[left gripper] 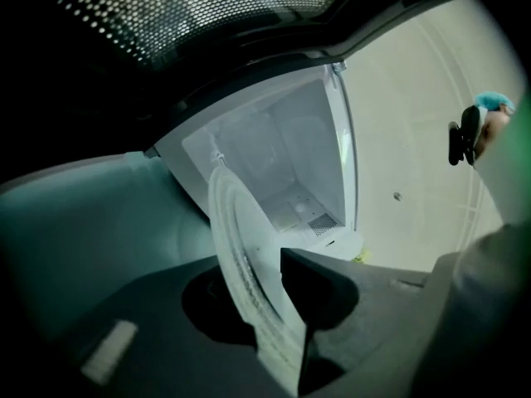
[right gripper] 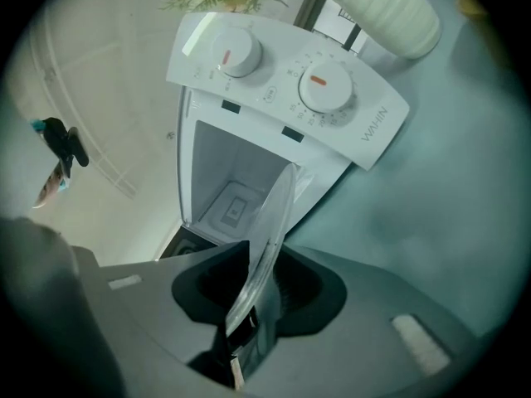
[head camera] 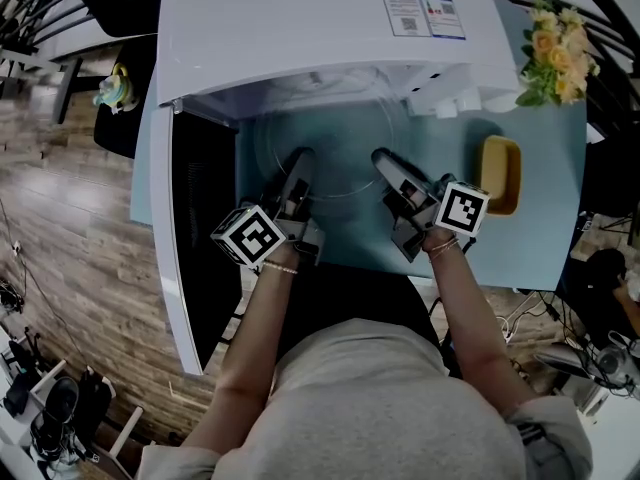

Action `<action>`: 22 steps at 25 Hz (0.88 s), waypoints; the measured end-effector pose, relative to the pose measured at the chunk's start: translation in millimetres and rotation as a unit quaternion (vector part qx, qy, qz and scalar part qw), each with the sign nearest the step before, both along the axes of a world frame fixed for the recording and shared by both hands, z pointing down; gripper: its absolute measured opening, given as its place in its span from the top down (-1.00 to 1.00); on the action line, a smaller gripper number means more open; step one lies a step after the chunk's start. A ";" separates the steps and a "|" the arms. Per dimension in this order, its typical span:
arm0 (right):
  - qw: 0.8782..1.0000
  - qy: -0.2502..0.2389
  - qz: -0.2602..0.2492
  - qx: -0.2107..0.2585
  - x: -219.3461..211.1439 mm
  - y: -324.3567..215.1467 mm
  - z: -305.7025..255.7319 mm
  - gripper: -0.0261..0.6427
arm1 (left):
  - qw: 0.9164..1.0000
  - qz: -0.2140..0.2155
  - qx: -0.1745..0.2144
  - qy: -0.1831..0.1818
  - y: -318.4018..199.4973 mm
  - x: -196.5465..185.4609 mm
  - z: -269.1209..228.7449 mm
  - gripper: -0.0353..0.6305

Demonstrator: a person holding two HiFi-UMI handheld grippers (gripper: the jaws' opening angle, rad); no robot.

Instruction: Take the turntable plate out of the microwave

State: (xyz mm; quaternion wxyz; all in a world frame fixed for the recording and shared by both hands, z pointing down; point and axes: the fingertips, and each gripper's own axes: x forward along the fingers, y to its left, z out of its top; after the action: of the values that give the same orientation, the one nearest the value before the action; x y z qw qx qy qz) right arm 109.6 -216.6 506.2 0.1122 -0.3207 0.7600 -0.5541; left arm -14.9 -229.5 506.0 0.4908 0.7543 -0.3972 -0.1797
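The clear glass turntable plate [head camera: 330, 148] hangs level just outside the white microwave [head camera: 300, 28], above the teal table. My left gripper [head camera: 298, 160] is shut on its left rim and my right gripper [head camera: 384, 160] is shut on its right rim. In the left gripper view the plate [left gripper: 249, 280] runs edge-on between the jaws of the left gripper [left gripper: 274, 305], with the empty cavity [left gripper: 274, 164] behind it. The right gripper view shows the right gripper [right gripper: 253, 305] clamped on the plate's rim [right gripper: 270, 230], below the two-knob control panel [right gripper: 319, 85].
The microwave door [head camera: 200, 238] stands open to the left, reaching past the table's front edge. A yellow dish [head camera: 500, 173] lies on the teal table [head camera: 540, 228] to the right of my right gripper. Artificial flowers [head camera: 555, 53] stand at the back right.
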 end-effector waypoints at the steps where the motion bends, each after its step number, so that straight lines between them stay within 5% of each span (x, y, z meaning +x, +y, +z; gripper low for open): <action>1: 1.000 -0.001 0.002 0.002 0.8 0.7 -2.1 0.57 | 1.000 0.003 0.002 0.001 1.5 1.5 -3.0 0.60; 22: 0.998 -0.015 0.014 0.065 4.7 36.4 -62.7 0.54 | 0.996 0.043 0.063 -0.036 42.0 6.1 -73.0 0.56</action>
State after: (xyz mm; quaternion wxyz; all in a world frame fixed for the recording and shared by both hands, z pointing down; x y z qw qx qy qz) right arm 114.3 -180.2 443.4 0.1517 -0.3149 0.7882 -0.5064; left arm -8.8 -187.5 433.1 0.4346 0.8061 -0.3701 -0.1559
